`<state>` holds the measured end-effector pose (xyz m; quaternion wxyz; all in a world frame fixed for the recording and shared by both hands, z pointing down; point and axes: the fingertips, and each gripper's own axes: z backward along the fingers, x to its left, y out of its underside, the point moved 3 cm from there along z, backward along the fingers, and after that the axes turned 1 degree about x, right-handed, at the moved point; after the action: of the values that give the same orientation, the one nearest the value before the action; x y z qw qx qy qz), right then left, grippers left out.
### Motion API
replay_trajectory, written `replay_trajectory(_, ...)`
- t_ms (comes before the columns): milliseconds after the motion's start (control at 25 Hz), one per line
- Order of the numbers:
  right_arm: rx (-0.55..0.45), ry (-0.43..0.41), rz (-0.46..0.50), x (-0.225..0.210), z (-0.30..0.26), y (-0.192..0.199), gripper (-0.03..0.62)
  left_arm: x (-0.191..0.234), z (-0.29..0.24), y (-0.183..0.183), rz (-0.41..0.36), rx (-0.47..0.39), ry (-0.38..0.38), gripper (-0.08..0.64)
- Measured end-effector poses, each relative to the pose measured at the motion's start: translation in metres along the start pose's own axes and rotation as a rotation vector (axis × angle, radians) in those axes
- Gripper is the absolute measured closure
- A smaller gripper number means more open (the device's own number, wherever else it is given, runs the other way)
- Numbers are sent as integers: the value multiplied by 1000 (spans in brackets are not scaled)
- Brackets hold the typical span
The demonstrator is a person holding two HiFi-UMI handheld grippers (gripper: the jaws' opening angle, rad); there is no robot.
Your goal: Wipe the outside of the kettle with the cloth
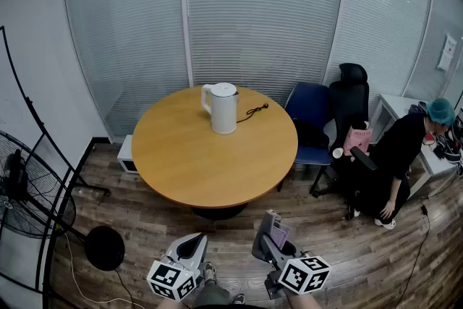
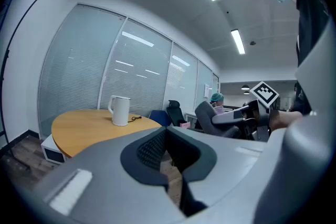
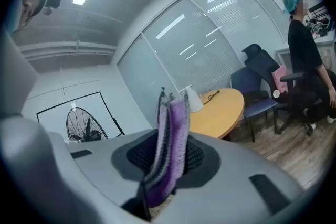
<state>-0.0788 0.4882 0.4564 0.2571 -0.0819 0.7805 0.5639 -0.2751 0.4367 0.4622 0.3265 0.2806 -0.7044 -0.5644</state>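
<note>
Head view: a white electric kettle (image 1: 223, 108) is seen standing upright toward the far side of the round wooden table (image 1: 181, 177), with its handle (image 1: 206, 99) turned to the left and a dark cord (image 1: 255, 111) lying just beside it on the right. Both claws are held low, on the near side and well apart from the table.

The left claw (image 1: 193, 241) is pressed together, and nothing is held between its jaws. The right claw (image 1: 270, 226) is pinched on a folded purple-and-grey cloth (image 3: 173, 134), whose free end is left standing out beyond the jaws.

The cloth is judged soft and limp, so the wiping would best be done with that free end laid flat against the wall of the kettle. The kettle looks smooth-sided and is probably light if empty. It may therefore be slid or tipped on the polished table when pressed from one side. The handle is judged the firmest place for the left claw to steady it, and the cord is best avoided.
</note>
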Motion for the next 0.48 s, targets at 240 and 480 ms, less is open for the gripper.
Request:
replay_trajectory(240, -4, -12, -14, -4, -4, -7, 497, 0, -8, -2, 3, -1, 10, 549)
replay_trajectory(480, 0, -5, -38, -13, -26, -14, 495, 21, -31, -1, -10, 7, -11, 546)
